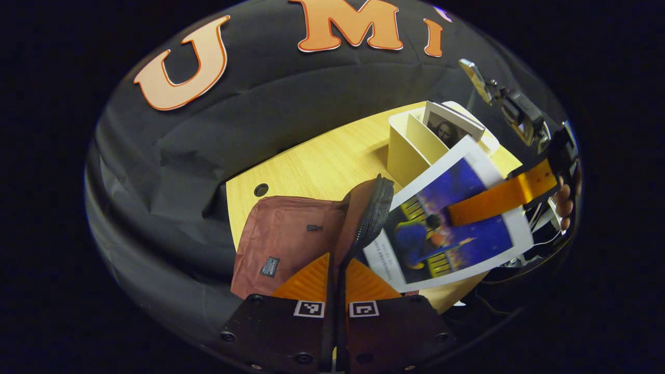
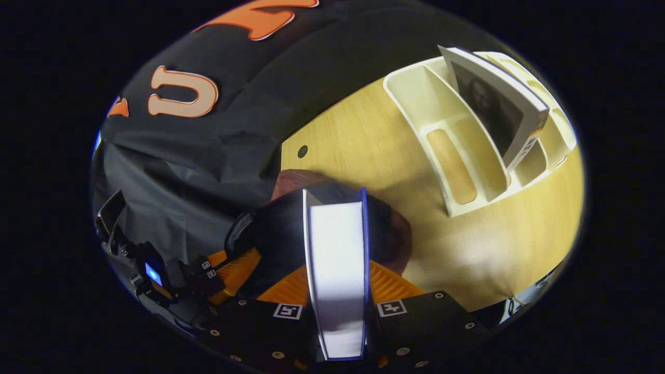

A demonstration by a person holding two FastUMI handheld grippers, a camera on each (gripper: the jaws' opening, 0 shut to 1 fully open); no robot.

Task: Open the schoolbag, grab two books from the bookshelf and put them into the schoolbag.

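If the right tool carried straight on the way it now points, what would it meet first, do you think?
Most likely the open schoolbag: the right tool is shut on a blue-covered book whose leading edge points into the bag's dark opening. Depth is unclear, so contact could come at the rim first.

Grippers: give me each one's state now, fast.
Left gripper: closed on the schoolbag flap.
Right gripper: closed on a book above the schoolbag.
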